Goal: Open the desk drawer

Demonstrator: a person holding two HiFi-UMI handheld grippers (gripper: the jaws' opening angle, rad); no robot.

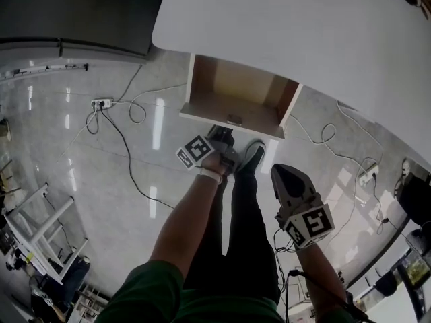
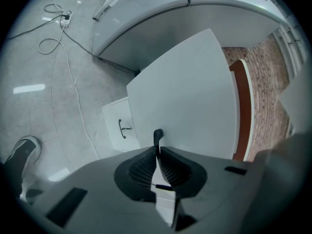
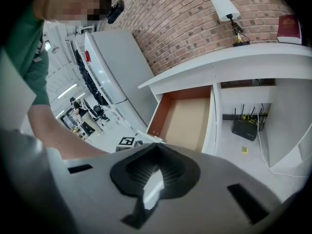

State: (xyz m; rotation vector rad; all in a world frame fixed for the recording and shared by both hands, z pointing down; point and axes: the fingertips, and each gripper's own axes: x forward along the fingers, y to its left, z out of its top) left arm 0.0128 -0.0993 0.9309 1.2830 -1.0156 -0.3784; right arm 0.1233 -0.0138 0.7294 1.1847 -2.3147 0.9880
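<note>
The desk drawer point(image 1: 232, 106) stands pulled out from under the white desk top point(image 1: 303, 32), showing its bare wooden inside point(image 3: 187, 116). My left gripper point(image 1: 227, 136) is at the drawer's white front panel point(image 2: 185, 91). Its jaws are shut, and the dark drawer handle point(image 2: 157, 135) sticks out from between the tips point(image 2: 157, 147), seemingly pinched there. My right gripper point(image 1: 283, 171) hangs lower right of the drawer, away from it, and points toward the open drawer. Its pads point(image 3: 157, 147) meet with nothing between them.
A lower cabinet drawer point(image 2: 119, 130) with its own handle sits below. Cables and a power strip point(image 1: 102, 103) lie on the shiny floor. My legs and shoes point(image 1: 252, 160) stand before the drawer. A router point(image 3: 246, 128) sits under the desk, and a lamp point(image 3: 224, 6) and a book point(image 3: 289, 28) stand on top.
</note>
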